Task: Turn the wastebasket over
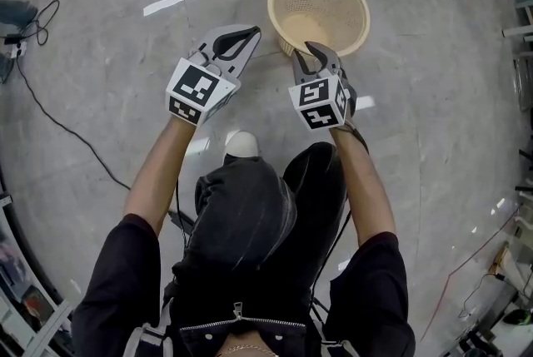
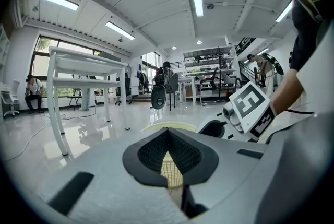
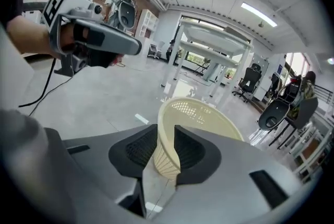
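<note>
The wastebasket (image 1: 319, 10) is a cream plastic mesh basket that stands mouth up on the grey floor. My right gripper (image 1: 306, 54) is at its near rim with the jaws open. In the right gripper view the basket's wall (image 3: 167, 157) shows in the gap of that gripper (image 3: 166, 130), and I cannot tell whether the pads touch it. My left gripper (image 1: 241, 37) is shut and empty, to the left of the basket and clear of it. Through the left gripper (image 2: 168, 131) a strip of the basket (image 2: 172, 169) shows ahead.
A black cable (image 1: 50, 118) runs over the floor at the left. The person's white shoe (image 1: 241, 143) is just behind the grippers. White desks (image 2: 83, 77) and office chairs (image 3: 276, 113) stand further off across the room.
</note>
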Tool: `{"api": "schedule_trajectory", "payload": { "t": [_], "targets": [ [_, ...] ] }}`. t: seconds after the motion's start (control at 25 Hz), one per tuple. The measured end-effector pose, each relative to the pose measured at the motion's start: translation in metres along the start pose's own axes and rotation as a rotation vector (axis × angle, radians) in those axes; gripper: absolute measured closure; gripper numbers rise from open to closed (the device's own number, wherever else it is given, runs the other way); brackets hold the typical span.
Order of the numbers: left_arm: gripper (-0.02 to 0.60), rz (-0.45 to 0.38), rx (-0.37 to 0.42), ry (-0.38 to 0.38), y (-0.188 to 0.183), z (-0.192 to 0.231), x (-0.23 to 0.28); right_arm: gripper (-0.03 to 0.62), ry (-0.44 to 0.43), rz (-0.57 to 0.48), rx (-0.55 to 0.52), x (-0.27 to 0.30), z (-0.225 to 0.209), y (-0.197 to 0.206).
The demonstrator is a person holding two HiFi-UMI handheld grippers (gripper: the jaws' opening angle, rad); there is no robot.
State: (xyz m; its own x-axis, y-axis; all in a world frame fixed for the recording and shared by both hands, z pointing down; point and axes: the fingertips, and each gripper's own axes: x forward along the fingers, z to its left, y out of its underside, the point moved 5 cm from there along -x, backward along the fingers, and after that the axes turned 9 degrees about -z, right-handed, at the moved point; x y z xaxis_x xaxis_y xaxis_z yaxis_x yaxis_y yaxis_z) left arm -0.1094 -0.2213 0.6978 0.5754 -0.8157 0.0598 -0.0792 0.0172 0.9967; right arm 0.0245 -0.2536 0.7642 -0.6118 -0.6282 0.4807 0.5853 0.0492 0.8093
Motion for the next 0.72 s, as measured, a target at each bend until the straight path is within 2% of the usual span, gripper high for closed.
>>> {"api": "schedule_trajectory", "payload": {
  "t": [0.28, 0.4, 0.56, 0.72],
  "targets": [
    [0.577, 0.034, -0.022, -0.052, 0.019, 0.008, -0.029, 0.500, -0.009, 0.111, -0.162, 0.026, 0.011, 0.016],
    [0.577, 0.046, -0.035, -0.076, 0.025, 0.009, -0.038, 0.502, 0.019, 0.176, -0.208, 0.033, 0.009, 0.026],
    [0.577, 0.056, -0.047, -0.094, 0.032, 0.013, -0.051, 0.502, 0.068, 0.209, -0.256, 0.037, 0.010, 0.028],
    [0.577, 0.060, -0.053, -0.101, 0.036, 0.014, -0.058, 0.516, 0.067, 0.216, -0.282, 0.037, 0.013, 0.027]
  ]
}}
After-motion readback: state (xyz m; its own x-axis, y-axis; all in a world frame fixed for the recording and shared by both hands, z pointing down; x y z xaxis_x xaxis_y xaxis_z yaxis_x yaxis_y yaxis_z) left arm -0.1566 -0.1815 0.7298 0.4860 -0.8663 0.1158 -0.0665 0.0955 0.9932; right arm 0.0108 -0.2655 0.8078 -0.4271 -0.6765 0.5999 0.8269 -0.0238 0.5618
